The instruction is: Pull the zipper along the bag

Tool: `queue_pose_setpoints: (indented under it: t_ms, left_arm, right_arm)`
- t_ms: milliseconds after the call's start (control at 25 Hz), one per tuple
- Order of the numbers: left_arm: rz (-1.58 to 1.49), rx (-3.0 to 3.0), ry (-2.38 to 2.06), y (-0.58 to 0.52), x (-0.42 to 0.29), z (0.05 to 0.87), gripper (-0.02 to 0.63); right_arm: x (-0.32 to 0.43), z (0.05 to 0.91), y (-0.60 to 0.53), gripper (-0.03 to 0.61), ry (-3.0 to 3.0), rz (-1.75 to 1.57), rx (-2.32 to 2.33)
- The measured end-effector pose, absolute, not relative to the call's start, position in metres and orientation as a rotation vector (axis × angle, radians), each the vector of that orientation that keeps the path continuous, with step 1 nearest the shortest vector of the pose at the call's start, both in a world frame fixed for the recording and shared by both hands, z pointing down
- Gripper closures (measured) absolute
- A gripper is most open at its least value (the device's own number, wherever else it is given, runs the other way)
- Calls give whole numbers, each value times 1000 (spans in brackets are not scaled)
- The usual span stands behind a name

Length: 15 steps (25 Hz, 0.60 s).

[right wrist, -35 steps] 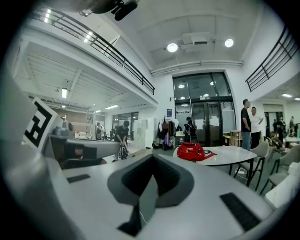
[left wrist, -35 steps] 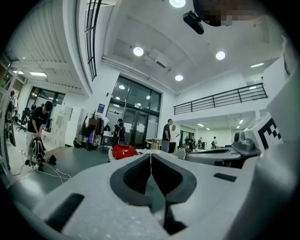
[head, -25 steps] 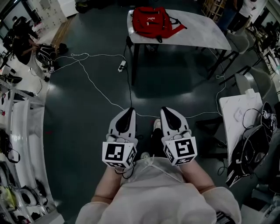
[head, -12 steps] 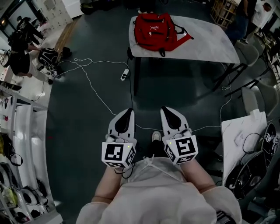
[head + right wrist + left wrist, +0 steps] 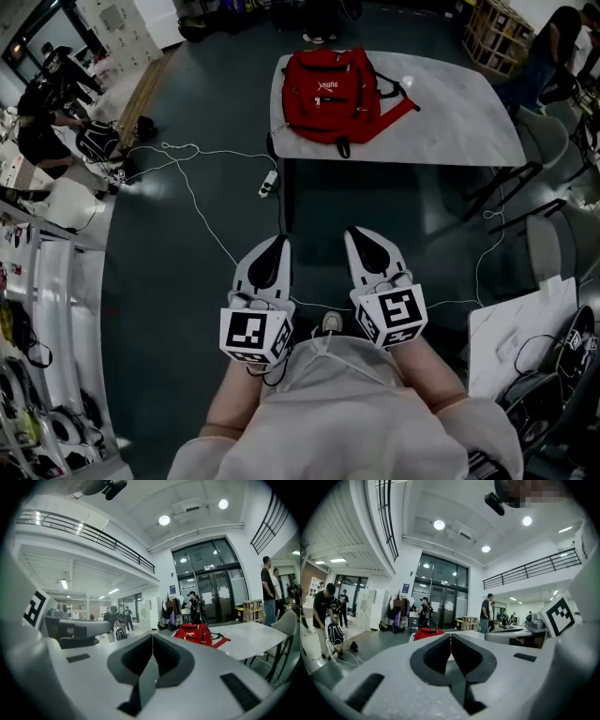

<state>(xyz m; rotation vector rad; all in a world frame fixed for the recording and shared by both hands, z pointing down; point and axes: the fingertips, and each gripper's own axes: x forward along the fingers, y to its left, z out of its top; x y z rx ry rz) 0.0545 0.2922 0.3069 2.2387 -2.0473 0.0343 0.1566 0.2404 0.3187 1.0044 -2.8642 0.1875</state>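
You stand on a dark floor (image 5: 187, 281) in a large hall with glass doors (image 5: 440, 597) at the far end and a railed balcony (image 5: 89, 531) overhead. A white cable (image 5: 202, 183) trails across the floor to a power strip (image 5: 268, 183) near the leg of a pale desk (image 5: 459, 112) far ahead of you. The red bag (image 5: 333, 89) lies on the left part of that desk, its straps spilling towards the near edge, well apart from both of your grippers.

You hold the left gripper (image 5: 277, 246) and the right gripper (image 5: 359, 238) side by side, close in front of your body, both pointing away from you over the floor. Each carries its cube of square markers at the near end, the left cube (image 5: 253, 335) and the right cube (image 5: 394, 317).

In the left gripper view, the left gripper's jaws are pressed together at the tips with nothing between them, and the bag (image 5: 427, 633) shows small and far beyond them. In the right gripper view, the right gripper's jaws are likewise closed tip to tip and empty, with the bag (image 5: 194, 633) on the desk (image 5: 248, 637) in the distance to the right of them.

A second pale desk (image 5: 511, 333) stands at your right, and people (image 5: 42, 131) are at the far left.
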Motion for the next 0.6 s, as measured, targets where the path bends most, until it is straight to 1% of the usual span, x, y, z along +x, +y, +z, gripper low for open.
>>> queue_pose_setpoints:
  t_ms: [320,600]
  left_arm:
    - [54,2252,-2007,241,49,313,594]
    - [71,2278,-1983,178,24,325,594]
  right_arm:
    - [171,329,192,551,-2805,184,1075]
    - [152,347,136,551,-2767,215,1115]
